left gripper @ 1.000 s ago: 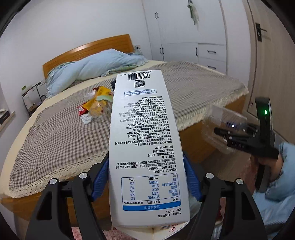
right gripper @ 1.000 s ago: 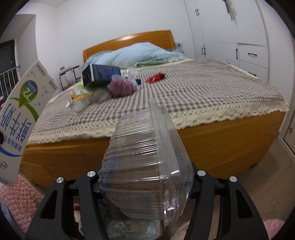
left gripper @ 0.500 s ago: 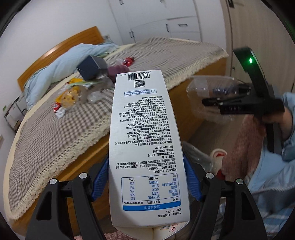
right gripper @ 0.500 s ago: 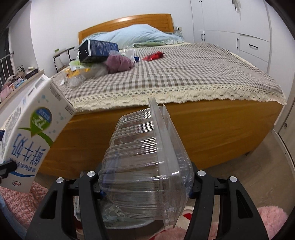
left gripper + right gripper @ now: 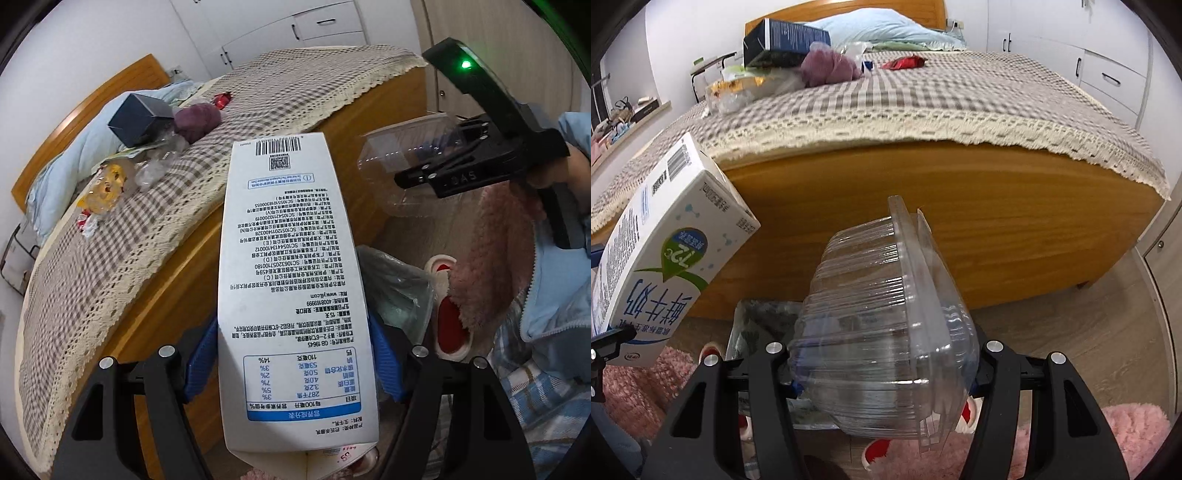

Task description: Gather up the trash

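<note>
White card, a milk carton [image 5: 295, 295], is clamped between the fingers of the left gripper [image 5: 295, 363]; the right gripper [image 5: 882, 369] pinches one clear plastic clamshell [image 5: 882, 332]. Both hang just above the single bag-lined bin [image 5: 764, 321], in front of the bed [image 5: 923, 206]. This looks like the drop-off step: next, centre each over the bin and release. About six scraps remain on the bed, well beyond the bin.

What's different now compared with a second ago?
Both grippers have come down and tipped toward the floor: the bed now sits higher in both views, and a bag appears below. The milk carton and clear plastic box stay clamped.
</note>
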Tool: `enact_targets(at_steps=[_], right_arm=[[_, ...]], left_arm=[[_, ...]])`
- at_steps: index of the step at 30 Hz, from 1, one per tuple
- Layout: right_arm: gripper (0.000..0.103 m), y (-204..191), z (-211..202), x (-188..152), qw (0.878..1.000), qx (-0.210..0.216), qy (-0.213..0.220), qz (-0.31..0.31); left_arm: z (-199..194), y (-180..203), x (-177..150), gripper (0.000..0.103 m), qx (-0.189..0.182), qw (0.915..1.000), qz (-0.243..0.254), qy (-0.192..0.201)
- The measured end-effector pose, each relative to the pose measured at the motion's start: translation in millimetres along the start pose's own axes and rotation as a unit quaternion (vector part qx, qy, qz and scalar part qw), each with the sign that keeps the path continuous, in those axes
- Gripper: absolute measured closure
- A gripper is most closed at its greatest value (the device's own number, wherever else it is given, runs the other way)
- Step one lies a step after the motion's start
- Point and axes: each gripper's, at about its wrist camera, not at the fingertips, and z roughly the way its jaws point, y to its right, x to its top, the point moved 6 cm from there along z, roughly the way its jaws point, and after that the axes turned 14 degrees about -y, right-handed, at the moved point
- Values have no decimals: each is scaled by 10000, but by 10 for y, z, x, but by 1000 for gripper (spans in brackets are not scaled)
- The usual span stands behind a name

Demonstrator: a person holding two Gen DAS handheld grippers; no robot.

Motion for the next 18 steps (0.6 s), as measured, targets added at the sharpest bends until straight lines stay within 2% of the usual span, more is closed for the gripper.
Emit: enact_targets(at_steps=[3, 8, 13, 18], right_arm=[[45, -2, 46, -7, 10000, 11, -82, 12], [45, 52, 130, -34, 9997, -47, -234, 104], [45, 155, 235, -113, 9990, -99, -360, 255], [45, 287, 474, -177, 9969, -66, -652, 436]], left_arm=[[-19, 32, 0, 33, -28, 9999, 129, 87], [35, 163, -25, 33, -302, 9985, 460, 67], [286, 333, -28, 33, -743, 9938, 775, -283], [714, 433, 24, 33, -884, 9880, 1074, -665]])
